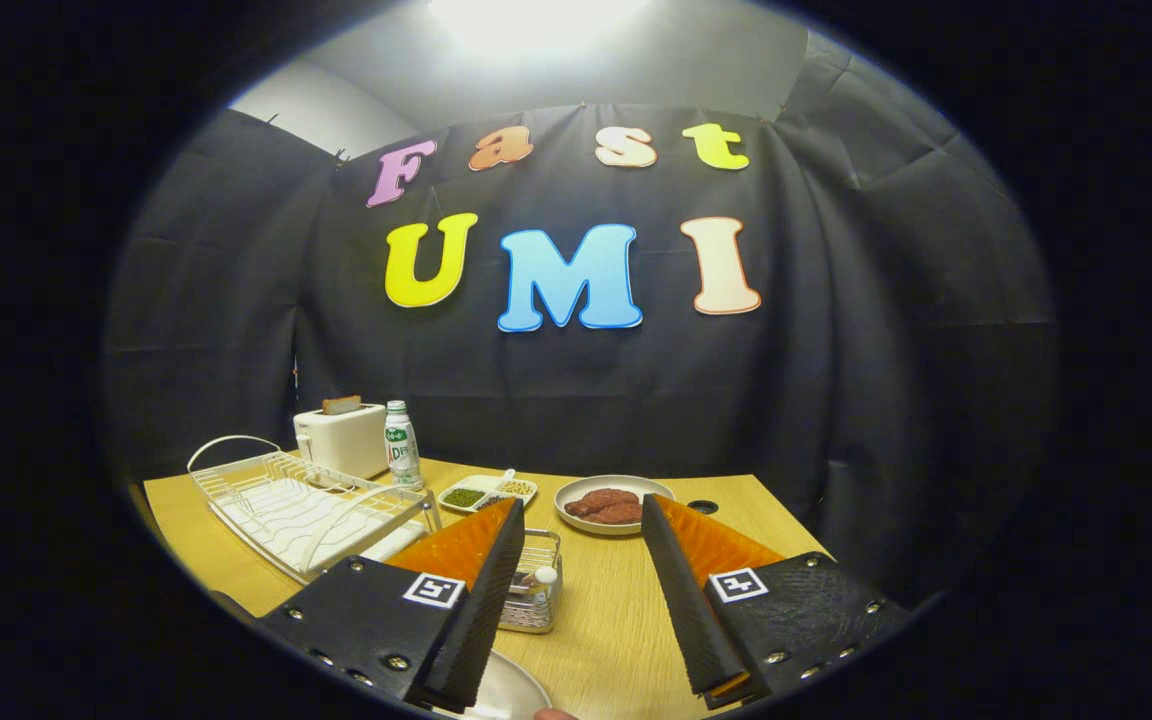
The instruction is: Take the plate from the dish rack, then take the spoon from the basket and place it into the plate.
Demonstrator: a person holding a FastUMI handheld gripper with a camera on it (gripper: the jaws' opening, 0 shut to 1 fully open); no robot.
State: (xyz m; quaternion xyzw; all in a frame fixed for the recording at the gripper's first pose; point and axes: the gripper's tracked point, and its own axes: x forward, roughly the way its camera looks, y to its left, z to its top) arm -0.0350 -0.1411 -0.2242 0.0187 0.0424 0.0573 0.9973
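Jaws spread wide, empty, above the wooden counter (626, 600). Between them lies the basket (533, 592), perhaps holding the spoon (542, 577). Plate (511, 690) bottom centre; dish rack (301, 505) lower left.

White dish rack (296, 505) on tan wood table (616, 610).

No words or numbers can be read on anything on the table. The gripper (582, 503) bears two signs: a square black-and-white coded marker (433, 589) on the block behind its left finger and a second such marker (738, 584) on the block behind its right finger. Neither carries letters. The fingers stand wide apart and press on nothing. Beyond the left finger, a bottle (401, 445) wears a green-and-white label (399, 444), whose print is too small to make out.
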